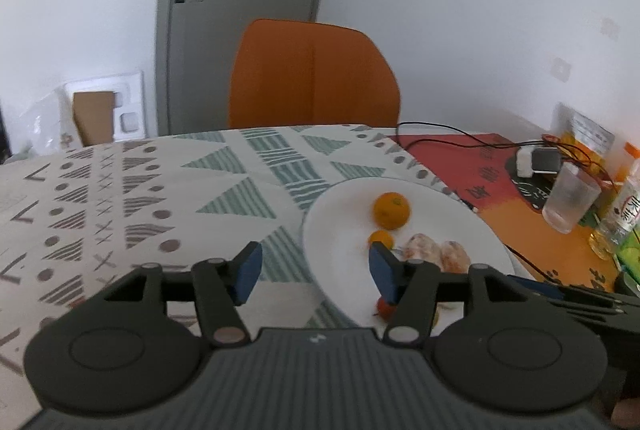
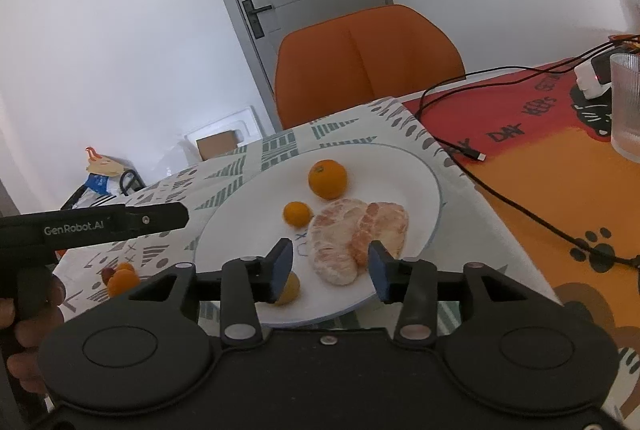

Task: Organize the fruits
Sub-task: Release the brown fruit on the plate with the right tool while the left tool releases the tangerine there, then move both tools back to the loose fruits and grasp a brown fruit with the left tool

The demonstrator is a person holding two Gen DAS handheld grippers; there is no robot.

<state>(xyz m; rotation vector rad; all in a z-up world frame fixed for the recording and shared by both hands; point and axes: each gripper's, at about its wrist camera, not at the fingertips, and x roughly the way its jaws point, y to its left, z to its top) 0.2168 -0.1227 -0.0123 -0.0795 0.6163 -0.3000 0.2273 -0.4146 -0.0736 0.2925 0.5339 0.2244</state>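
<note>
Fruits are mostly on the plate (image 2: 424, 186), which sits near the desk's (image 1: 140, 190) near edge: a big orange (image 2: 327, 178), a small orange (image 2: 297, 214) and two peeled halves (image 2: 352, 238) lying against each other. A yellowish fruit (image 2: 291, 288) rests on the plate's near rim, and a few small fruits (image 2: 120, 276) lie off the plate on the cloth, toward the desk's left side.

The right gripper (image 2: 330, 266) has its fingers partly apart with nothing between them, hovering over the near rim with the left finger just in front of the yellowish fruit. The left gripper (image 1: 314, 270) also stands partly open and empty, spanning the plate's left rim; a small red fruit (image 1: 385, 307) peeks from behind its right finger.

Risks, as I judge them: a finger dropping low could clip the rim and tip or slide the plate toward the edge; a nudge could roll the rim fruit off; squeezing the soft peeled halves could crush them. The loose cable (image 2: 460, 150) beside the plate could snag.
</note>
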